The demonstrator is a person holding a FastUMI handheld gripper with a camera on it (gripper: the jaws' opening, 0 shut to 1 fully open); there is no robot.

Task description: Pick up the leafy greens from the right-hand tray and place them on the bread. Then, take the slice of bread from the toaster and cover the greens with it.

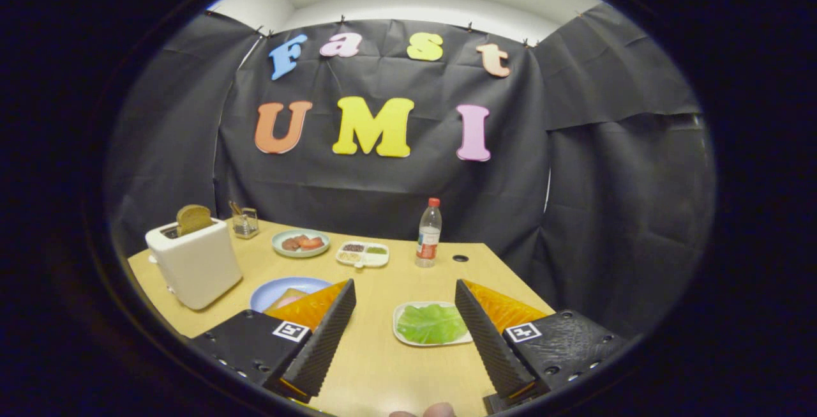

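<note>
This is a staged recording booth dressed as a breakfast table, not a real kitchen: black cloth walls (396, 181) are clipped up around a wooden table (383, 353). A white toaster (194, 264), small plates of food (300, 242) and a drink bottle (429, 233) are laid out like props.

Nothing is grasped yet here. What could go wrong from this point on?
1. The gripper is open above the table; the leafy greens lie flat in a shallow tray, so the fingers may pinch the tray or slide over the leaf.
2. The blue plate sits partly behind one finger, so placement may be misjudged.
3. The bread slice stands in the toaster; pulling could tip it.
</note>
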